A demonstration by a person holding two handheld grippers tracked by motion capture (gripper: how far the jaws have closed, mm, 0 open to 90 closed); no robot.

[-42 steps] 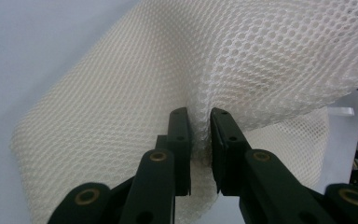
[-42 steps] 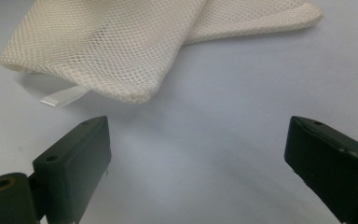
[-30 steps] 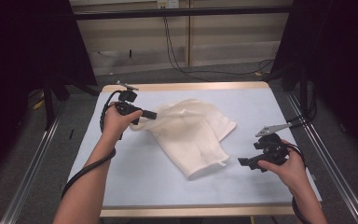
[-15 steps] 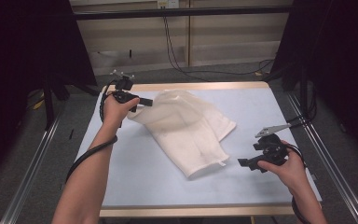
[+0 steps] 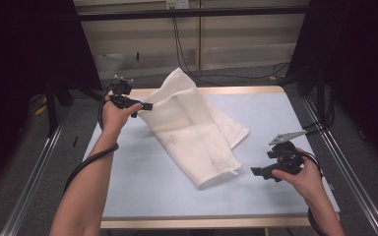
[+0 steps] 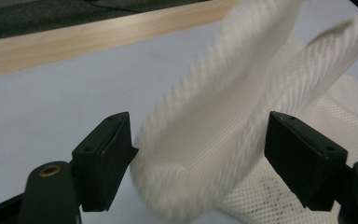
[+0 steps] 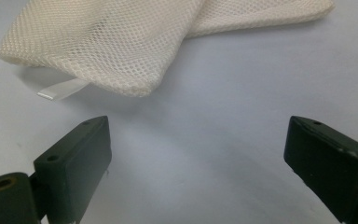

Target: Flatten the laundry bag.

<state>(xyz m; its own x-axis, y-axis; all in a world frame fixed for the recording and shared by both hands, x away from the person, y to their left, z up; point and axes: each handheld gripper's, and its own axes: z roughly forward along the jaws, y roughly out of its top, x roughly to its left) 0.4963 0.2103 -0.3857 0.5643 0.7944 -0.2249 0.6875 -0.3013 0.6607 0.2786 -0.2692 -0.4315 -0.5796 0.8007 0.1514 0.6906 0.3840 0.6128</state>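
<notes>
The white mesh bag (image 5: 194,130) lies slantwise across the middle of your pale blue surface (image 5: 142,187). Its near corner, with a small white tag (image 7: 61,89), points toward your right hand; its far end is lifted above the far wooden edge (image 5: 246,90), up and to your left. The mesh is folded over itself, one layer showing under another on the right side.

Your left tongs (image 5: 146,105) sit at the raised far-left corner of the bag. Their jaws have just been opening, and in the left gripper view a blurred roll of mesh (image 6: 205,154) hangs between them. The cloth brushes the left pad, while the right pad stands clear of it, so the jaws are spread and not pinching.

Your right tongs (image 5: 256,171) hover low over the bare surface, near the tagged corner but apart from it. In the right gripper view their jaws stand wide with only blue surface between them and the bag's edge just ahead.

Around the surface you have black curtains on both sides, metal rails (image 5: 29,196) along the floor, a black bar (image 5: 192,13) across the back, and cables (image 5: 187,54) hanging against the pale back wall. Nothing lies between your right tongs and the bag.

The lifted mesh is smeared by motion in the left gripper view, so its folds there are hard to read. The bag's underside and whatever may be inside it cannot be made out.
</notes>
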